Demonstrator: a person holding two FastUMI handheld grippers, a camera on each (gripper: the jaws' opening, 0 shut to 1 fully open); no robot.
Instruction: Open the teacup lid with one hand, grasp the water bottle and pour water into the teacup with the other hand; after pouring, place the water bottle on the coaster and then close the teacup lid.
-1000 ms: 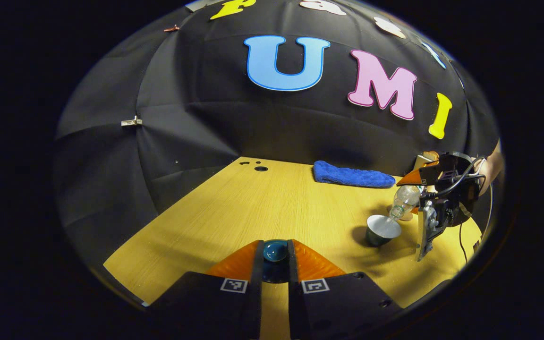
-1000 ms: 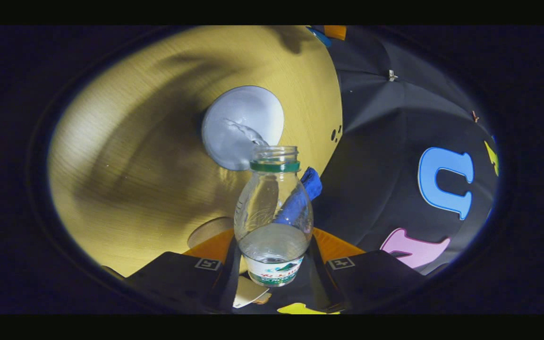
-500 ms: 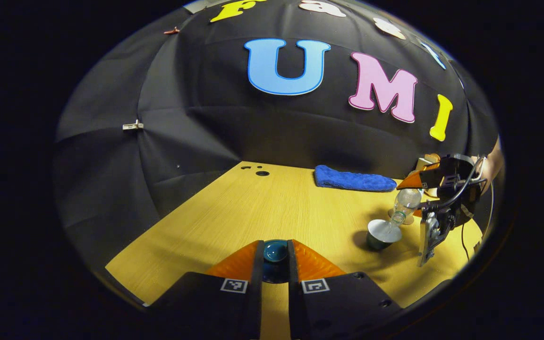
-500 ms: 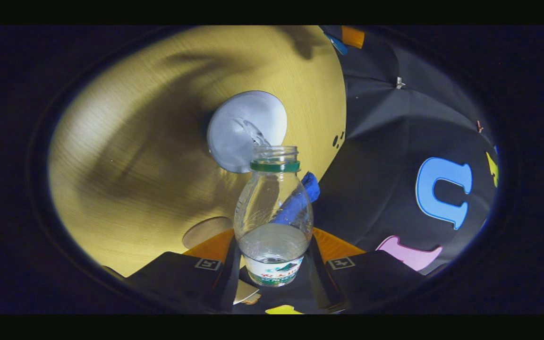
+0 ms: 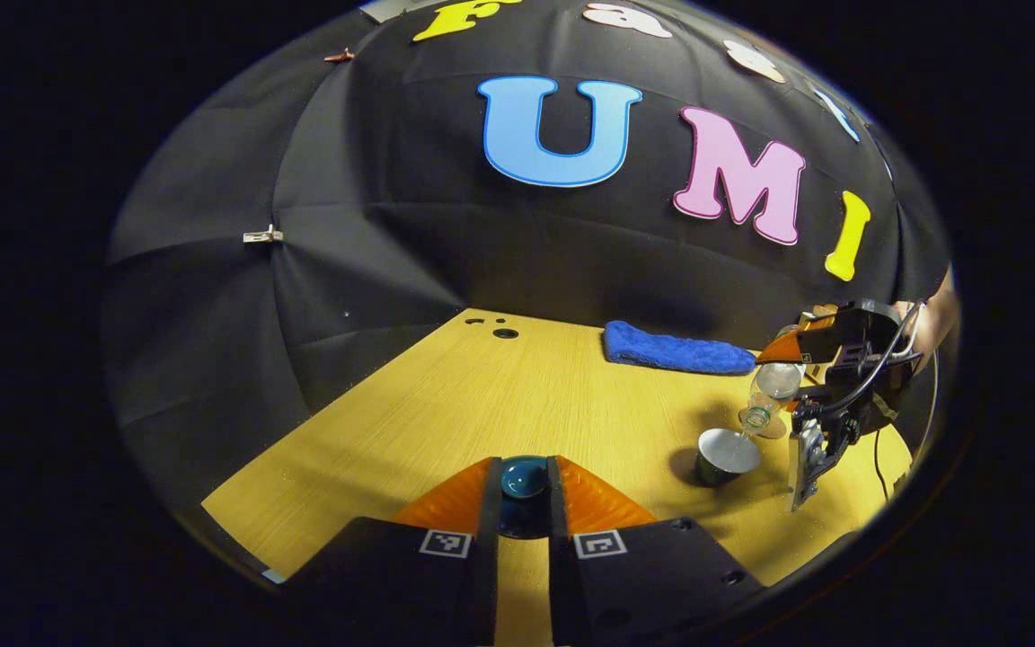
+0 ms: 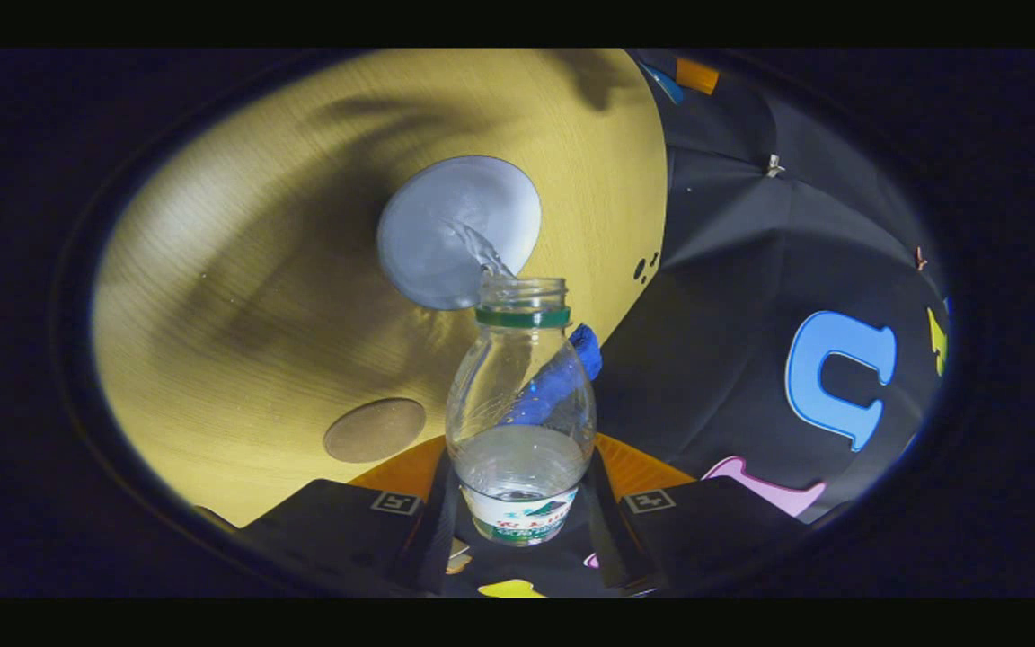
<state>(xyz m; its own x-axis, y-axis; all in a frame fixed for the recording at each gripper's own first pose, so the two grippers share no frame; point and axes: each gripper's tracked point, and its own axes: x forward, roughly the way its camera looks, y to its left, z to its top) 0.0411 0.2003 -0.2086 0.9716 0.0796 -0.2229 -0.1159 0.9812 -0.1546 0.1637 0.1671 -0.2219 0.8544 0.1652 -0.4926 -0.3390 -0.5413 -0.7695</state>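
Observation:
In the left gripper view my left gripper (image 5: pixel 524 481) is shut on the dark teal teacup lid (image 5: pixel 524 476), held above the wooden table (image 5: pixel 482 395). At the far right, the right gripper (image 5: pixel 818 359) tips the clear water bottle (image 5: pixel 765 395) mouth-down over the dark teacup (image 5: pixel 722 456). In the right gripper view my right gripper (image 6: pixel 522 485) is shut on the water bottle (image 6: pixel 520 404), whose open neck points at the teacup (image 6: pixel 455 229). A thin stream of water runs from the bottle's mouth into the cup. The round coaster (image 6: pixel 374 429) lies on the table near the gripper.
A folded blue towel (image 5: pixel 675 352) lies at the back of the table by the wall. Small holes (image 5: pixel 495 325) mark the table's far left corner. A hand (image 5: pixel 931 319) holds the right gripper at the right edge.
The right gripper has risen a little and the bottle is tilted steeper; the water keeps running. More of the coaster shows in the right gripper view. The left gripper holds the lid almost still.

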